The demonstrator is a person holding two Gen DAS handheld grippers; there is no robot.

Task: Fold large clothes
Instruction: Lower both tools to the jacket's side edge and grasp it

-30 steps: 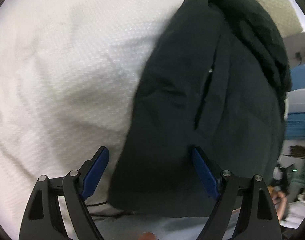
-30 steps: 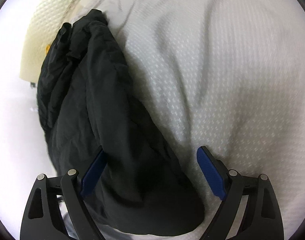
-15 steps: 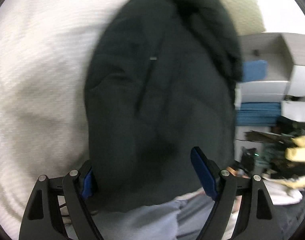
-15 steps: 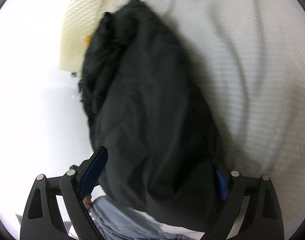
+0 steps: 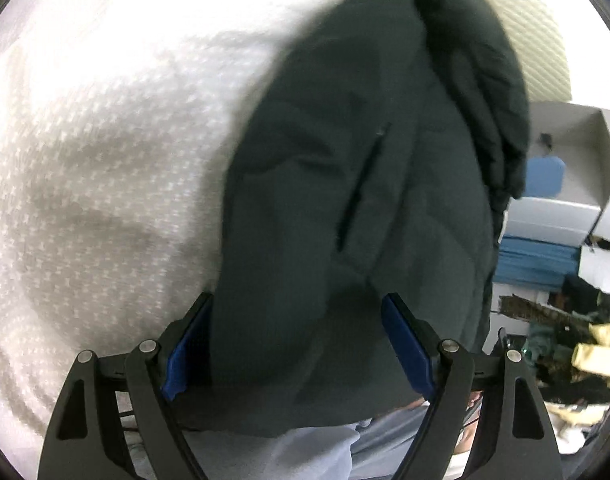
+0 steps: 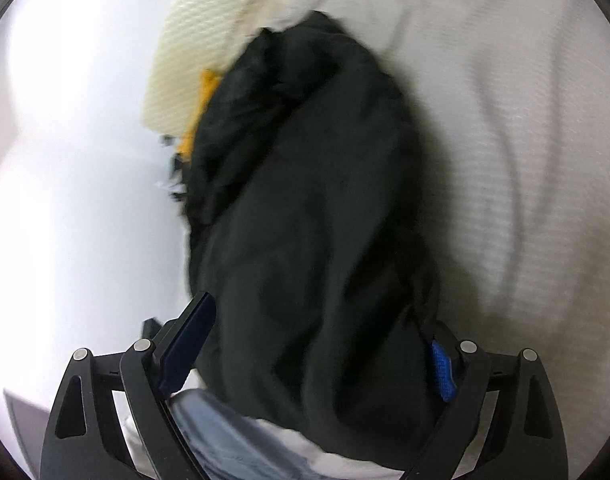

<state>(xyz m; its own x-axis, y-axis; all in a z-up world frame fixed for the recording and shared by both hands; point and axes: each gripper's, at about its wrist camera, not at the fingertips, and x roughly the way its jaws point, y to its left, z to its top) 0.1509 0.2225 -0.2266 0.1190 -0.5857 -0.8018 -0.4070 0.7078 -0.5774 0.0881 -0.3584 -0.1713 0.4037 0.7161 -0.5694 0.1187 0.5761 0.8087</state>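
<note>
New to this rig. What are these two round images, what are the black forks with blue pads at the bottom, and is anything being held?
There is no robot arm here: a person carries a hand-held two-finger gripper in each hand, and each gripper has a fisheye camera looking forward along its fingers. That is why both pictures are round and warped.

One picture comes from the left gripper, the other from the right gripper. The black forks are the fingers; the blue strips are their pads.

The surface is a white textured bed cover. On it lies a dark, bulky jacket, the garment to fold, with a cream pillow beyond it. A shelf with boxes stands off to the side.

Both grippers stand wide open with the jacket's near end between their fingers. The pictures are blurred, and I see no pads pinching it, so nothing looks held.
</note>
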